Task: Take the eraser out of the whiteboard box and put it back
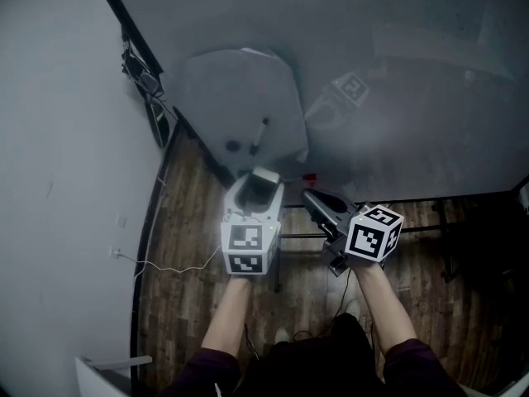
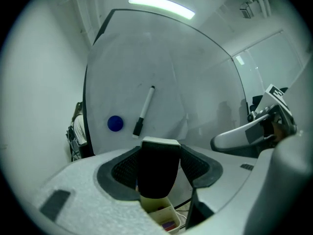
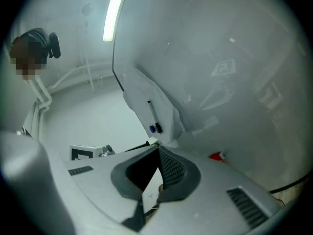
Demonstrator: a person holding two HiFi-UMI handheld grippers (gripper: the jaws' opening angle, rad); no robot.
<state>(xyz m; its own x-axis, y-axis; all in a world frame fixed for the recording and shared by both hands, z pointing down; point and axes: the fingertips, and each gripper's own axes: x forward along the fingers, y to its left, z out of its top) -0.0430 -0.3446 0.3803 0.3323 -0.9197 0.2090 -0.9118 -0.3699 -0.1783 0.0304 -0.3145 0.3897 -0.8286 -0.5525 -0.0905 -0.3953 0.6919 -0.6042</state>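
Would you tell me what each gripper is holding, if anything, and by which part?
The left gripper holds the eraser, jaws pressing its black body's two sides, pale end forward. The right gripper holds nothing; its jaws meet at the tips.

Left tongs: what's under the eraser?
An open cream box shows below the eraser, a purple item inside. The eraser and left tongs cover the rest of it.

Dark sleeves (image 1: pixel 213 365), maybe maroon
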